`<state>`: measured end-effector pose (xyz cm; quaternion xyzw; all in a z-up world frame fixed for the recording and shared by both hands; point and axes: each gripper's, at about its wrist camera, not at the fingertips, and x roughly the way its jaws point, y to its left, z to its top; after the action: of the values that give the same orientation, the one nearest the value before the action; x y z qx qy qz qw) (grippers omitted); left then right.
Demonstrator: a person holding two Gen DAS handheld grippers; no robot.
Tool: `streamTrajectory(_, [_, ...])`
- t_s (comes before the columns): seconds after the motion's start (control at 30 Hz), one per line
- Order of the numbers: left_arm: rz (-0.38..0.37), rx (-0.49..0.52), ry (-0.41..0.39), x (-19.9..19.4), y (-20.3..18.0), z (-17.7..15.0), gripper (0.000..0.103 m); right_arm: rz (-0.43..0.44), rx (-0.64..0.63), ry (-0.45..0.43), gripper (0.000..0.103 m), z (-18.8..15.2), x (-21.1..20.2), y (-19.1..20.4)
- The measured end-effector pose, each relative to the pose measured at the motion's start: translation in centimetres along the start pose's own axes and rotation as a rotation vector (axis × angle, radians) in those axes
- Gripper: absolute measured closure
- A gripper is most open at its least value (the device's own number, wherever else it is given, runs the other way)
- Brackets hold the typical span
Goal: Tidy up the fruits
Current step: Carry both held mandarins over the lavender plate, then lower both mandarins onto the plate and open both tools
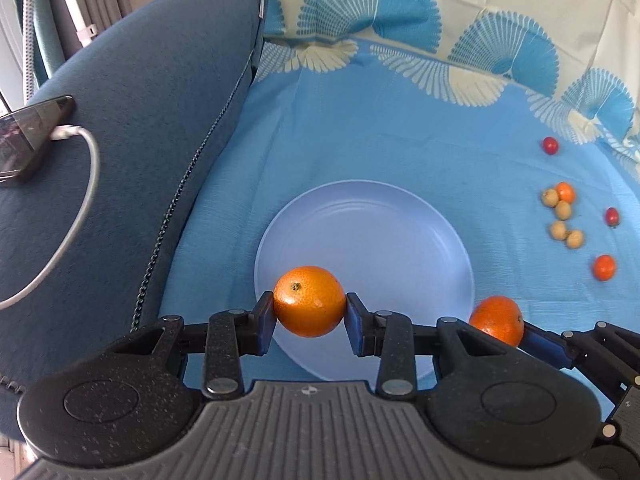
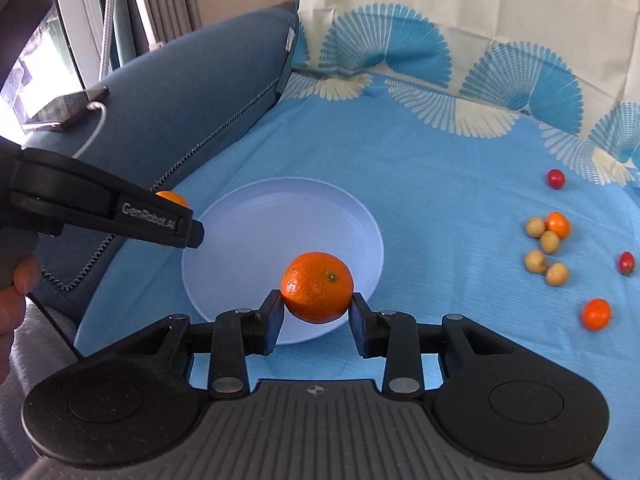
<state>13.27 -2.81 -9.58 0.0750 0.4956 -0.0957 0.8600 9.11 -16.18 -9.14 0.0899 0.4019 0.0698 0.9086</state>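
My left gripper (image 1: pixel 309 312) is shut on an orange mandarin (image 1: pixel 309 301) and holds it over the near rim of a pale blue plate (image 1: pixel 372 236). My right gripper (image 2: pixel 317 306) is shut on another mandarin (image 2: pixel 317 287) over the plate's (image 2: pixel 260 232) near right rim; that fruit also shows in the left wrist view (image 1: pixel 498 319). The left gripper body (image 2: pixel 100 210) crosses the right wrist view, its mandarin (image 2: pixel 173 198) mostly hidden behind it. The plate holds nothing.
On the blue cloth (image 1: pixel 400 140) to the right lie several beige longans (image 2: pixel 544 252), two small oranges (image 2: pixel 597 313) (image 2: pixel 558 225) and two red fruits (image 2: pixel 555 178) (image 2: pixel 626 263). A dark blue sofa cushion (image 1: pixel 140 140) on the left carries a phone (image 1: pixel 28 136) with a white cable.
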Motion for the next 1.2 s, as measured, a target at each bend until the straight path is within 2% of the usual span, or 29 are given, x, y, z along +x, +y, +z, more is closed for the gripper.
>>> streamTrajectory(0.37, [0.03, 0.011, 0.069, 4.9, -0.1, 0.6, 0.063, -0.007, -0.043, 0.068, 0.066, 0.3, 4.7, 0.4])
streamTrajectory(0.73, [0.041, 0.036, 0.097, 6.6, -0.2, 0.4, 0.062, -0.012, -0.088, 0.096, 0.066, 0.9, 6.4, 1.7])
streamTrajectory(0.8, [0.027, 0.048, 0.082, 6.3, -0.5, 0.7, 0.04, -0.007, -0.099, 0.091, 0.065, 1.2, 6.5, 1.8])
streamTrajectory(0.83, [0.024, 0.052, 0.062, 5.9, -0.6, 0.8, 0.011, 0.0, -0.106, 0.085, 0.063, 1.3, 6.4, 1.8])
streamTrajectory(0.87, [0.026, 0.052, 0.028, 5.3, -0.6, 0.8, 0.001, 0.006, -0.116, 0.073, 0.051, 1.4, 6.2, 1.9])
streamTrajectory(0.9, [0.031, 0.051, -0.012, 4.5, -0.6, 0.8, 0.0, 0.008, -0.127, 0.055, 0.04, 1.5, 5.8, 2.0])
streamTrajectory(0.93, [0.032, 0.065, -0.03, 3.8, -0.7, 0.8, 0.001, 0.004, -0.138, 0.035, 0.036, 1.6, 5.4, 2.1])
streamTrajectory(1.0, [0.041, 0.09, -0.039, 2.6, -0.8, 0.6, 0.001, -0.012, -0.16, 0.016, 0.02, 1.8, 4.5, 2.1])
streamTrajectory(1.2, [0.086, 0.053, -0.101, -3.3, 0.1, -1.8, 0.0, -0.039, -0.107, 0.014, 0.008, 0.5, -0.5, 1.1])
